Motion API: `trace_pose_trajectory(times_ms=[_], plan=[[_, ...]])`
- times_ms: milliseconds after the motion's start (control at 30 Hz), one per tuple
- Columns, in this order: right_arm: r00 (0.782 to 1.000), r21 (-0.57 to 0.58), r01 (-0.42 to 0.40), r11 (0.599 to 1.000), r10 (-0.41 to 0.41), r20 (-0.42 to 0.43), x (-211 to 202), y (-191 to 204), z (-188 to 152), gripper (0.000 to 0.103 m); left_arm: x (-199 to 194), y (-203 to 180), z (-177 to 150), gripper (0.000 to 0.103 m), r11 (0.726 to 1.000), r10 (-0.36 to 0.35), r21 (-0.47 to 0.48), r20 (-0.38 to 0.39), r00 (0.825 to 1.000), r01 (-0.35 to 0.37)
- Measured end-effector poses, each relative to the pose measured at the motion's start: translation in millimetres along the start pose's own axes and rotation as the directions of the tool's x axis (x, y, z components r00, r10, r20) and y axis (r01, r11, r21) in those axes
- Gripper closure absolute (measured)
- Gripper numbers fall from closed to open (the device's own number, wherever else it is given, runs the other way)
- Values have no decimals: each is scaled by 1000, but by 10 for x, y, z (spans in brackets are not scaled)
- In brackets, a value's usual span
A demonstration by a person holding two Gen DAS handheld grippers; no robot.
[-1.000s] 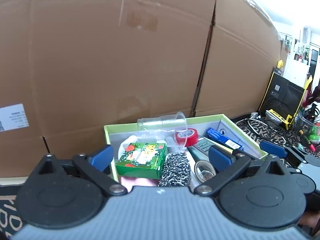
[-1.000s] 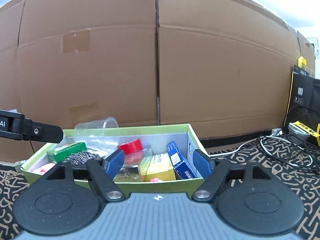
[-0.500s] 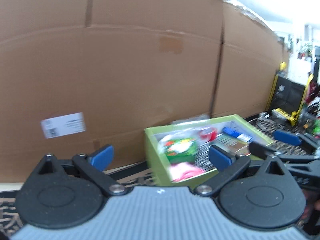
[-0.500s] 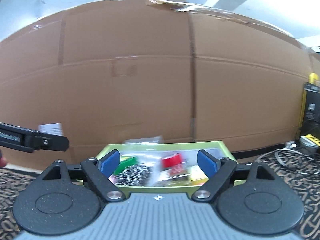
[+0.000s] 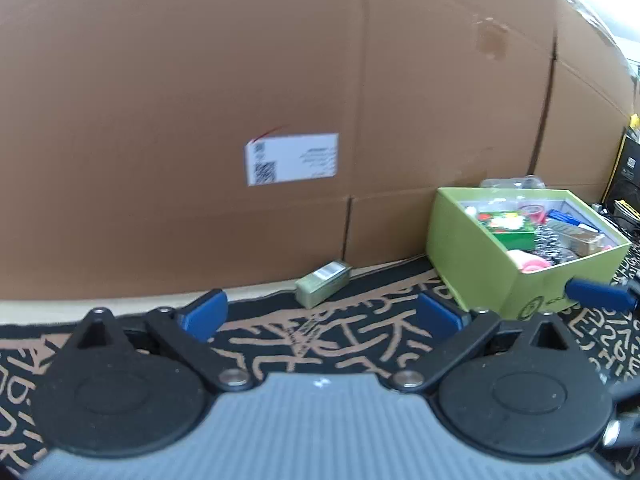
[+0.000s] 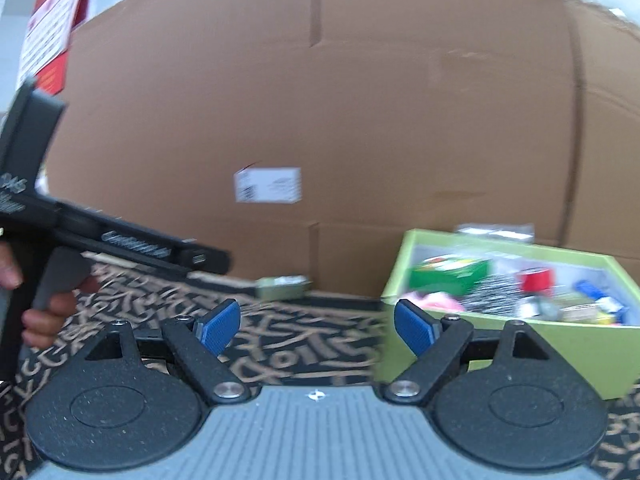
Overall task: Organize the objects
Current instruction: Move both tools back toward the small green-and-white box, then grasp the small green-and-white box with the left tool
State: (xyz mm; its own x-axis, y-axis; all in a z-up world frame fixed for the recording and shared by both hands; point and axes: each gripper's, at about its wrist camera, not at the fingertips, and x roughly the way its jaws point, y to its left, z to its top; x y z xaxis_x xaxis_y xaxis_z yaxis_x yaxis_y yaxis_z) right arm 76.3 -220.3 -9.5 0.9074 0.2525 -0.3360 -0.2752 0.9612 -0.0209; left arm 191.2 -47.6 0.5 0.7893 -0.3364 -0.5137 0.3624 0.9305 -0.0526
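A small olive-green box (image 5: 323, 284) lies on its side on the patterned mat, against the cardboard wall; the right wrist view shows the same small box (image 6: 282, 286). My left gripper (image 5: 320, 316) is open and holds nothing, with the small box just beyond its gap. My right gripper (image 6: 317, 326) is open too, and nothing sits between its blue pads. The lime-green storage box (image 5: 468, 264) stands to the right, also visible as the storage box (image 6: 500, 348). It holds a green packet (image 5: 508, 226), a steel scourer (image 5: 550, 240), red tape (image 6: 536, 278) and several other items.
A tall cardboard wall (image 5: 280, 80) with a white label (image 5: 292, 158) closes off the back. The dark patterned mat (image 5: 340, 340) covers the floor. A hand (image 6: 40, 312) holds the left tool's black body (image 6: 120, 240) at the left. One blue right fingertip (image 5: 600, 300) reaches before the storage box.
Both cameras swung left and pulled back from the storage box, which slid to the right of each view. The small olive box came into view. The right jaws spread wider.
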Motion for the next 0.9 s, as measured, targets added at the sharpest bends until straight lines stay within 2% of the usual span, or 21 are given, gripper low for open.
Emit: trace_pose_trajectory(times_ms=[200, 433, 567, 633, 900], plan=[[997, -44, -5, 999, 1, -80, 477, 244, 5, 16, 328, 139, -1, 17, 999, -36, 16, -59, 998, 37], [988, -12, 21, 1000, -23, -150, 966, 163, 21, 22, 793, 165, 84, 19, 997, -76, 9, -86, 993, 77], [985, 3, 11, 1000, -11, -172, 1115, 124, 12, 23, 1080, 234, 108, 32, 994, -109, -34, -127, 986, 105], [983, 4, 6, 1000, -5, -182, 1192, 121, 13, 23, 1186, 260, 115, 35, 991, -132, -52, -142, 981, 126], [976, 36, -10, 999, 17, -217, 1491, 60, 65, 23, 1437, 321, 136, 55, 983, -177, -80, -184, 967, 165]])
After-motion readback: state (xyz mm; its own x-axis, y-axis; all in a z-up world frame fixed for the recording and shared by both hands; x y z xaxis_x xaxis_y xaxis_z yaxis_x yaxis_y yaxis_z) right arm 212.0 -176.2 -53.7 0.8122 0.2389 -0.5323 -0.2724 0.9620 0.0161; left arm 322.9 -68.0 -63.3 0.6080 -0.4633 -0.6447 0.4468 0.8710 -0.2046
